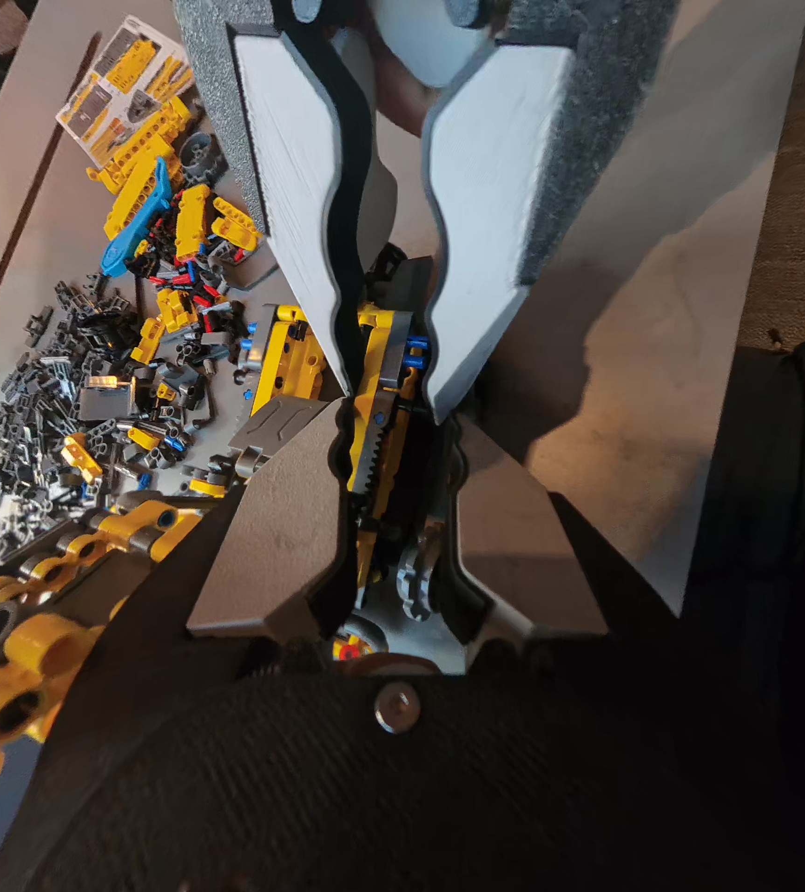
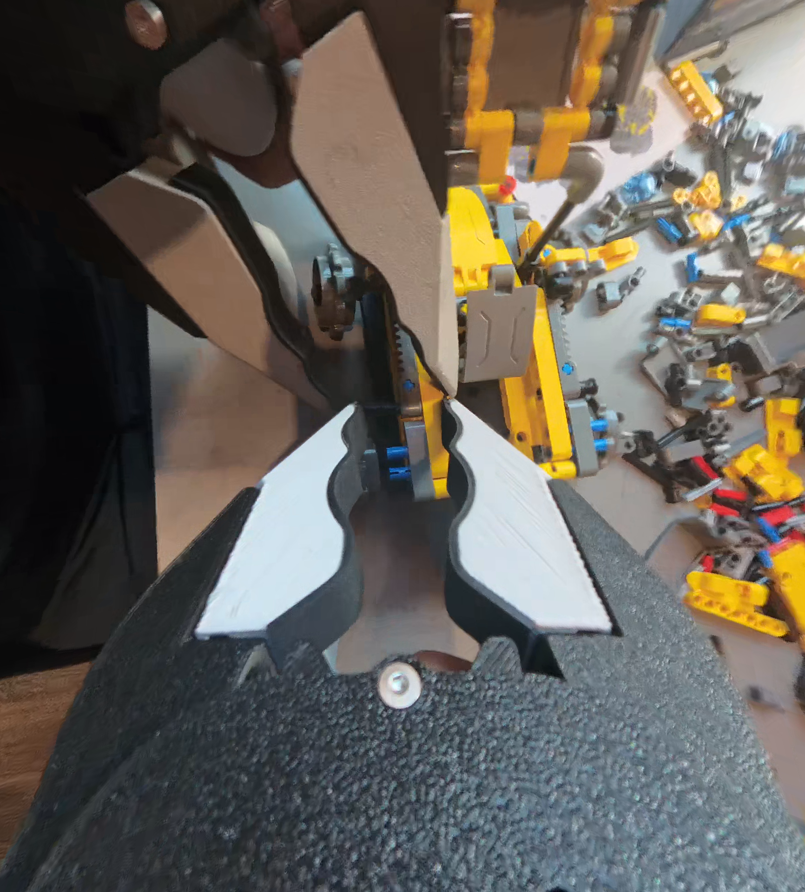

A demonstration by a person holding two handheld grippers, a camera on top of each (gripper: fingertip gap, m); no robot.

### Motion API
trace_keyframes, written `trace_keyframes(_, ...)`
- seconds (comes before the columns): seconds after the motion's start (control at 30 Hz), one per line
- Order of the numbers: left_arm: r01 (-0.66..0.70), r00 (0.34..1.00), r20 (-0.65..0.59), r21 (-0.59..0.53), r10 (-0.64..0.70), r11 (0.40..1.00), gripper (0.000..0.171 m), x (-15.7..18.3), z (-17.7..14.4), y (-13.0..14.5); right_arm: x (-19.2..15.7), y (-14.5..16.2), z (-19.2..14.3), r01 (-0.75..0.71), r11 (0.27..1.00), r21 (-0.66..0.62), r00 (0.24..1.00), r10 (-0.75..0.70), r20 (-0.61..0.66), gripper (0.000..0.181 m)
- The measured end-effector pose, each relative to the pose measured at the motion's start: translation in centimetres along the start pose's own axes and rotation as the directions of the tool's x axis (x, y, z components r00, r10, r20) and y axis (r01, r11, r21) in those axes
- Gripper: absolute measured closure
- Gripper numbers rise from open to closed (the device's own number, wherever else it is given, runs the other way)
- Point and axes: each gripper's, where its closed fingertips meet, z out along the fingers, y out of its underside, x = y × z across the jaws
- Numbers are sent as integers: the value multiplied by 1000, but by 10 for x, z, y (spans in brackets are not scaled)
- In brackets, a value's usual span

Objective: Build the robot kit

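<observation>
we hold the yellow and grey brick model [image 1: 381, 434] between our two tools, which come at it from opposite ends and almost meet tip to tip. the left gripper [image 1: 393, 425], with brownish fingers, is closed on one end of the model, where a toothed grey rack [image 1: 379, 451] runs along the yellow beam. the right gripper [image 2: 403, 408], with white fingers, is closed on the other end, near two blue pins [image 2: 398, 463]. so the long axis of the model lies in one line with both grippers: straight ahead of each one, held just above the grey table [image 1: 632, 241].

in the right wrist view the rest of the model spreads to the right of the fingers, with a grey panel [image 2: 499, 333] and a second yellow beam [image 2: 540, 410]. a small dark gear [image 2: 333, 294] sits on the left side of the held part.

both grippers are equally near, since each one touches the model. far and to the left in the left wrist view lies a pile of loose bricks [image 1: 101, 386], a blue tool [image 1: 137, 227] and a printed sheet [image 1: 120, 82]. a yellow linked arm [image 1: 28, 603] of the model comes toward the camera at the near left.
</observation>
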Motion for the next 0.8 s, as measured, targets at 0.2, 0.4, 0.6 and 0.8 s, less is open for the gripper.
trace_keyframes(0.2, -39, 998, -52, 31, 41, 999, 136, 5, -3, -3, -2, 0, -6, -101, 994, 39, 990, 104, -92, 150)
trace_keyframes(0.4, 49, 990, -135, 43, -42, 998, 115, 11, -16, -10, 2, 1, -40, -213, 943, 254, 900, 291, -324, 137)
trace_keyframes(0.6, -18, 993, -118, -25, 15, 1000, 125, 10, -21, -2, -24, -1, -27, -236, 912, 334, 846, 363, -391, 154)
trace_keyframes(0.8, -122, 992, -39, -82, 119, 989, 132, -2, -13, 4, -14, -2, -8, -190, 935, 301, 802, 324, -502, 165)
